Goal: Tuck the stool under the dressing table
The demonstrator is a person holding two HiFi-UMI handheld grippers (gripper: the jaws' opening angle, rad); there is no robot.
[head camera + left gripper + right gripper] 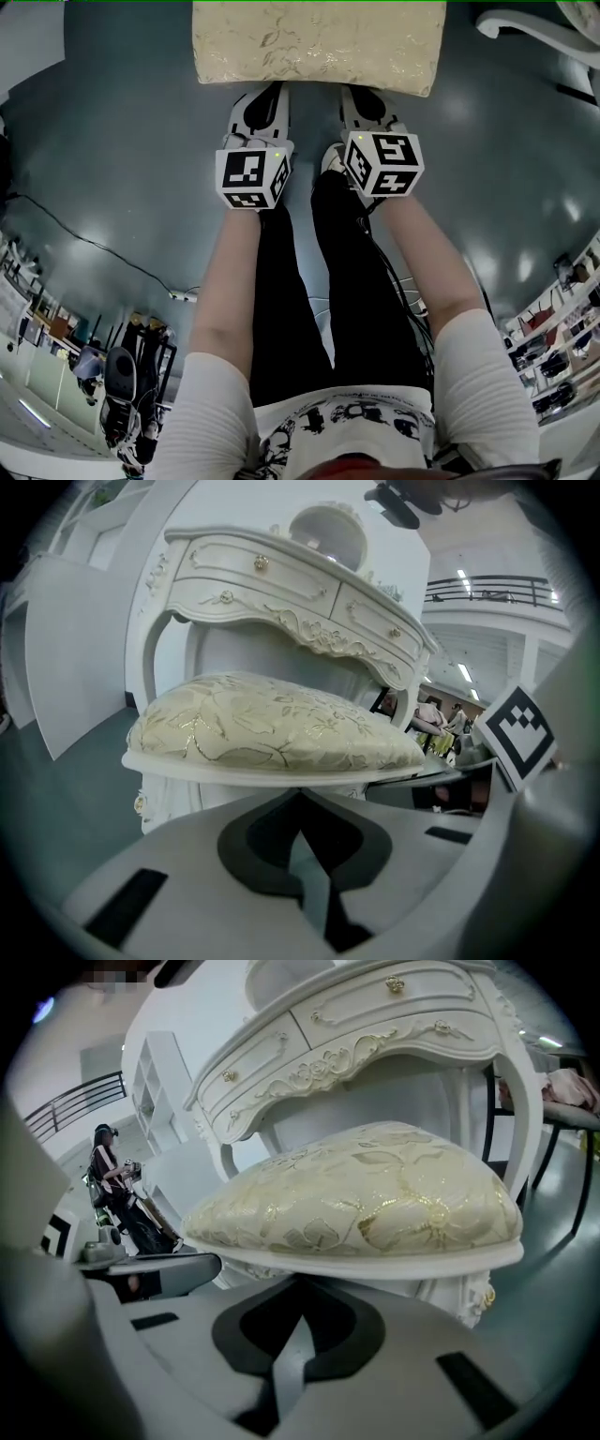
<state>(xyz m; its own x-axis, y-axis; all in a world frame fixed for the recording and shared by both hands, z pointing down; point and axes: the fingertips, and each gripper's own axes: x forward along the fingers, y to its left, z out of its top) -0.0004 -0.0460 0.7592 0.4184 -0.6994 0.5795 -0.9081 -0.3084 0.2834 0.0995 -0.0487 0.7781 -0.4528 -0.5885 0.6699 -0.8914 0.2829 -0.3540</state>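
The stool (317, 42) has a cream and gold floral cushion on a white carved frame and stands at the top of the head view. Both grippers reach forward side by side to its near edge. My left gripper (267, 94) is shut with nothing in it, its tip just under the seat rim (272, 778). My right gripper (361, 98) is also shut and empty, its tip under the rim (375, 1262). The white dressing table (281, 592) with gold-knobbed drawers rises right behind the stool (272, 728). In the right gripper view the stool (366, 1199) sits before the table's knee opening (394, 1101).
The floor (112, 141) is dark grey-green. A black cable (84, 239) runs across it at the left. A white curved furniture part (534, 28) lies at the top right. A white panel (66, 649) leans left of the table. A person (108, 1171) stands far off.
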